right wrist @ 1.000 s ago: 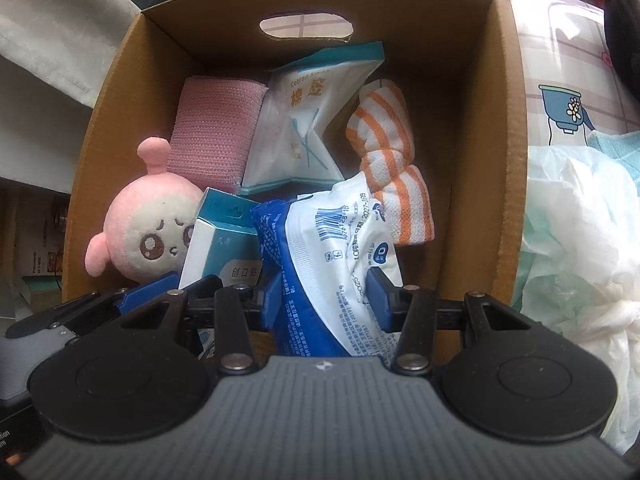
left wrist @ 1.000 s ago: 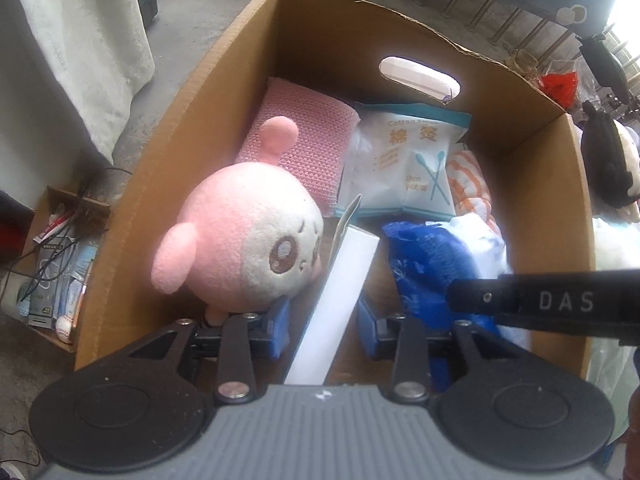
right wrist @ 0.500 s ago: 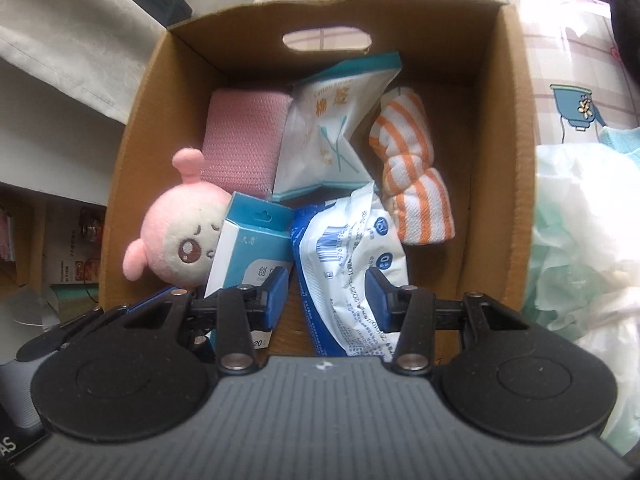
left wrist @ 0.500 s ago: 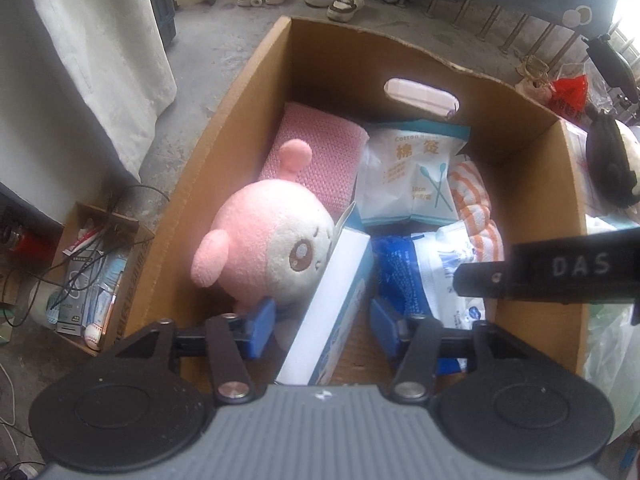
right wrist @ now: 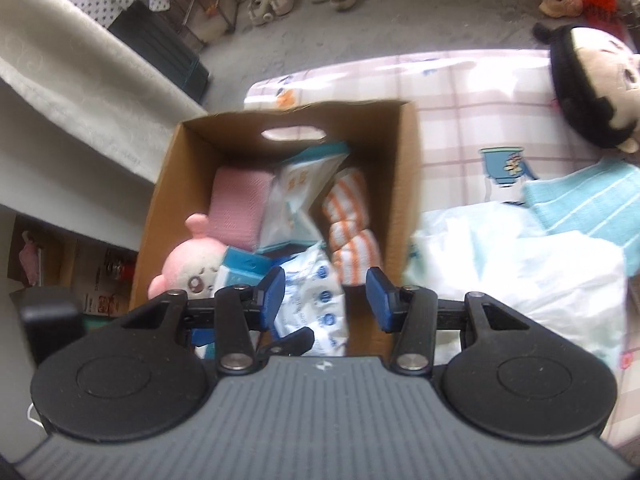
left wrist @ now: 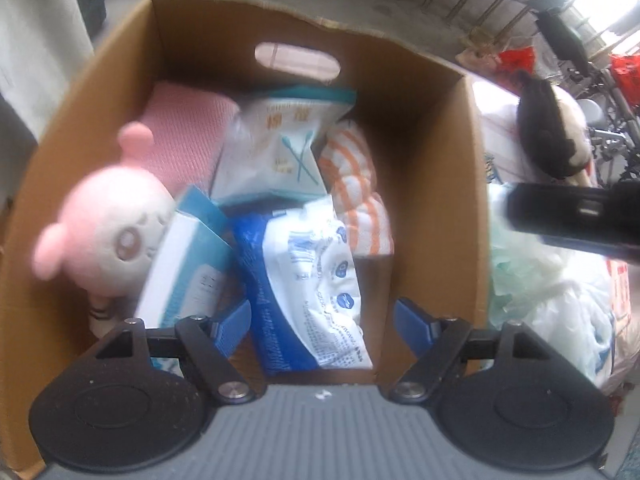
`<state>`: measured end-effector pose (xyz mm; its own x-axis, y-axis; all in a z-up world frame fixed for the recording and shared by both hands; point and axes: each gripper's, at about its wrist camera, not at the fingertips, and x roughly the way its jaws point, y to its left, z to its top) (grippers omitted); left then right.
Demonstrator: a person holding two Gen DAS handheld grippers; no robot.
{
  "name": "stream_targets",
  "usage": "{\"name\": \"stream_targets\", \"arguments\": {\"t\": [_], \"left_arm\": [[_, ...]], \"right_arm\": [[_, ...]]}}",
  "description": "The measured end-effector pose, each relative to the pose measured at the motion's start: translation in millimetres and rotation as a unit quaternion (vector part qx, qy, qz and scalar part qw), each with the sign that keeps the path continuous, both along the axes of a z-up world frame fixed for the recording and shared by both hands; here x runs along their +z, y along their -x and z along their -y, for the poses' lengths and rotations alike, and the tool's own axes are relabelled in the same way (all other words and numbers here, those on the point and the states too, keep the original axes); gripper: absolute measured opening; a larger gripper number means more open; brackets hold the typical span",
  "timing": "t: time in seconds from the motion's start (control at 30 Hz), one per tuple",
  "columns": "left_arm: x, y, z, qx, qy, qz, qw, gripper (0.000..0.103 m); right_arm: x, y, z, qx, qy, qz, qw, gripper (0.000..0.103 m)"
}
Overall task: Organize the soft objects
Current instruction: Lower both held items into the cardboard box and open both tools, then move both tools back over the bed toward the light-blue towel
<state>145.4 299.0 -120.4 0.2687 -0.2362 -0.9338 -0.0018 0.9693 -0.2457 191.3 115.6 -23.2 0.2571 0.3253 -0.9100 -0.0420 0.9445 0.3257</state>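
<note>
Both grippers hang above an open cardboard box [left wrist: 436,168] that serves as the landmark here. The left hand-held gripper [left wrist: 322,322] points steeply down into it, its blue jaws opening wide with nothing pressed between them; the blue-and-white wipes pack [left wrist: 316,280] lies lower down in the box, seen through the gap but untouched. The right hand-held gripper [right wrist: 325,298] hovers higher over the box's near edge, its jaws partly apart and clamped on nothing.

Inside the box, a pink plush toy [left wrist: 108,224] leans against the left wall. Just beside it, toward the middle, stands a teal-and-white carton [left wrist: 192,256], tilted against the plush. The wipes pack rests against the carton's other side, near the front wall. Behind them, at the back wall under the handle cut-out, a pink knitted cloth [left wrist: 188,140] sits in the left corner, a white cotton-swab bag [left wrist: 280,148] is in the middle, and an orange-striped towel [left wrist: 356,192] runs down toward the right wall.

Outside the box on its right side, on a checked cloth-covered surface [right wrist: 460,100], lie a crumpled white plastic bag [right wrist: 520,264], a light blue striped towel [right wrist: 588,204] and, farther off, a black-haired plush doll [right wrist: 592,84].
</note>
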Motion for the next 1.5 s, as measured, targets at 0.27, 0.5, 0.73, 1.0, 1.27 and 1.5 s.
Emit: {"name": "stream_targets", "arguments": {"t": [0.27, 0.5, 0.73, 1.0, 1.27, 1.5], "left_arm": [[-52, -22, 29, 0.008, -0.056, -0.079, 0.9953, 0.061], [-58, -20, 33, -0.003, -0.101, -0.115, 0.9882, 0.058], [-46, -15, 35, 0.016, -0.091, -0.091, 0.9915, 0.070], [7, -7, 44, 0.031, -0.109, -0.027, 0.9931, 0.076], [66, 3, 88, 0.028, -0.119, 0.054, 0.9910, 0.079], [89, 10, 161, 0.034, -0.091, 0.069, 0.9929, 0.079]], "right_arm": [[-10, 10, 61, -0.074, 0.007, -0.012, 0.997, 0.045], [-10, 16, 82, -0.100, -0.010, -0.013, 0.995, 0.045], [-3, 14, 94, -0.087, -0.059, 0.003, 0.994, 0.047], [16, 17, 117, -0.092, -0.101, 0.043, 0.990, 0.053], [19, 23, 169, -0.094, -0.117, 0.058, 0.987, 0.063], [19, 22, 260, -0.082, -0.095, 0.039, 0.991, 0.065]]}}
